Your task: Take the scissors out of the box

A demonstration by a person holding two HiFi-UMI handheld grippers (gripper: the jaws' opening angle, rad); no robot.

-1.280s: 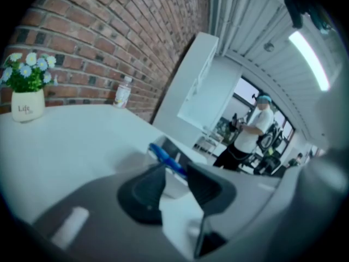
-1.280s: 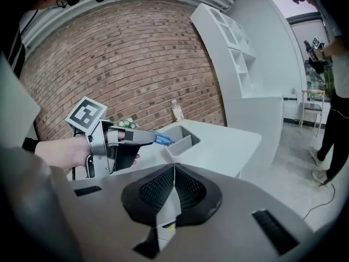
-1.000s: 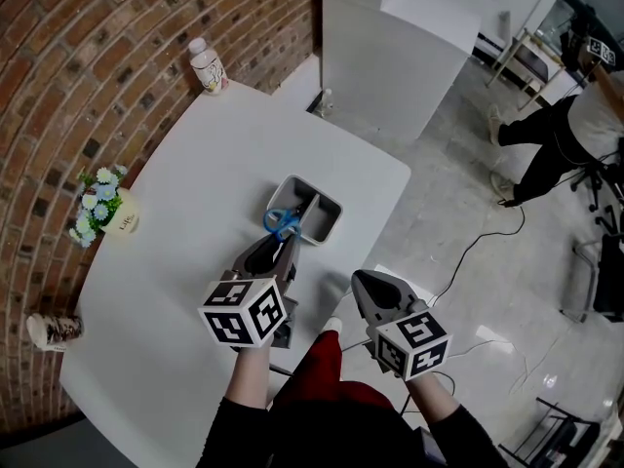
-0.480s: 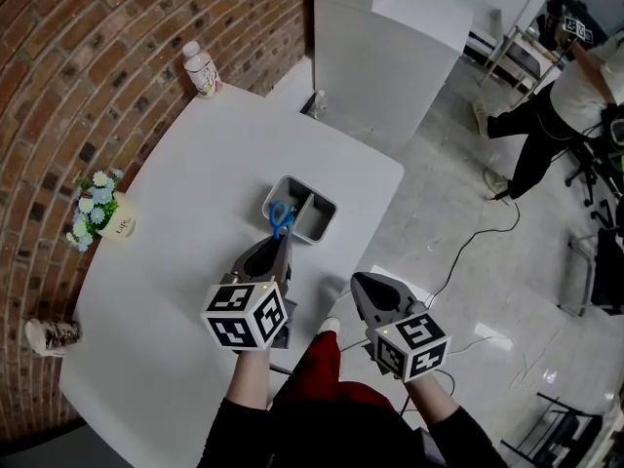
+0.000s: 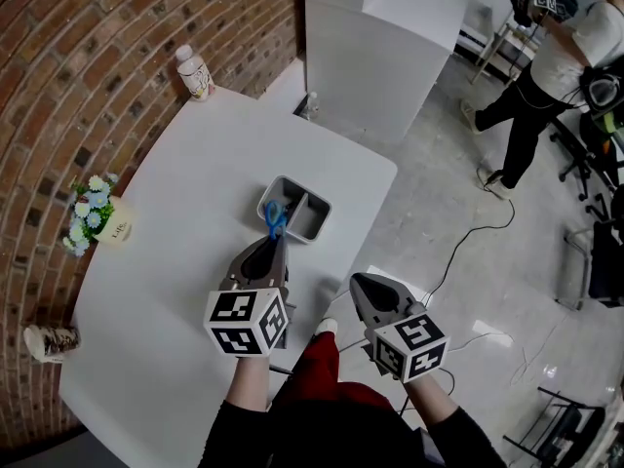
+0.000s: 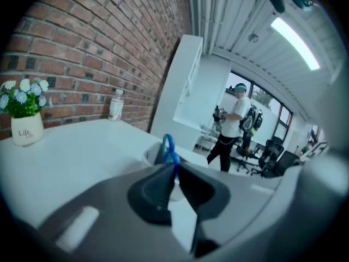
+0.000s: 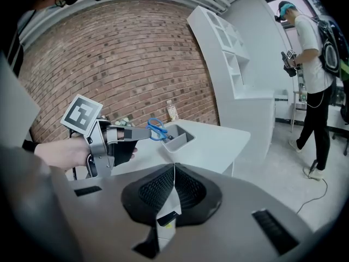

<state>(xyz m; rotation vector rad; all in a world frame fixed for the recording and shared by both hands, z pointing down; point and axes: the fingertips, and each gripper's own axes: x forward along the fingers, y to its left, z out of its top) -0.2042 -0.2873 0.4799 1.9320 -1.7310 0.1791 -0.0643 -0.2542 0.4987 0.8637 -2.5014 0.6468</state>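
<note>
The blue-handled scissors [image 5: 274, 217] stand with their handles up at the near edge of the grey box [image 5: 317, 218] on the white table [image 5: 185, 193]. My left gripper [image 5: 278, 241] is shut on the handles; the blades below are hidden. In the left gripper view the blue loop [image 6: 169, 148] sticks up between the pads, with the box [image 6: 148, 156] just behind. My right gripper [image 5: 365, 285] hangs off the table's near edge, shut on nothing. Its own view shows the left gripper [image 7: 143, 134] pinching the scissors [image 7: 157, 129] at the box [image 7: 181, 138].
A small bottle [image 5: 193, 71] stands at the table's far corner, a flower pot [image 5: 99, 222] at the left edge, a cup on its side [image 5: 49, 339] near left. A white shelf unit [image 5: 380, 47] stands beyond the table. A person [image 5: 546, 66] stands far right; a cable [image 5: 468, 252] lies on the floor.
The left jaws closed on the scissors' handles, which turned from lying across the box's rim to standing upright. The right gripper stayed where it was.
</note>
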